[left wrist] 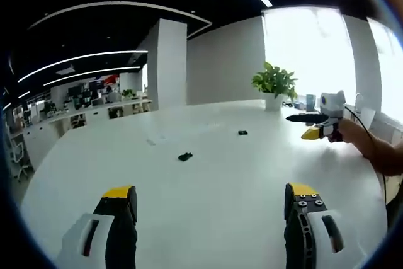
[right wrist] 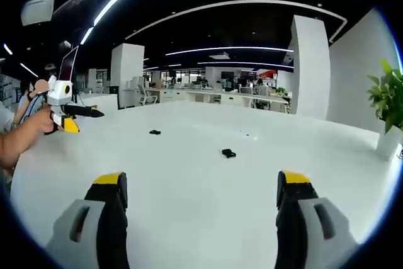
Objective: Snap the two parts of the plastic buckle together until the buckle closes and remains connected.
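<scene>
Two small black buckle parts are lying well apart on the white table [left wrist: 208, 187]: the nearer part [left wrist: 184, 156] and the farther part [left wrist: 242, 133] (detail too small to tell). The left hand-held gripper [left wrist: 211, 203] and right hand-held gripper [right wrist: 201, 190] are gaping wide, holding nothing.

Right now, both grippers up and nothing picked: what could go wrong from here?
1. The two buckle halves, the nearer half and the farther half, are small, dark and lie apart on the smooth white table; a slightly off grasp could push one sliding instead of pinching it.
2. Their orientation is too small to read, so prongs and socket may meet misaligned.
3. The left gripper and right gripper converge on a small spot and could collide.
</scene>
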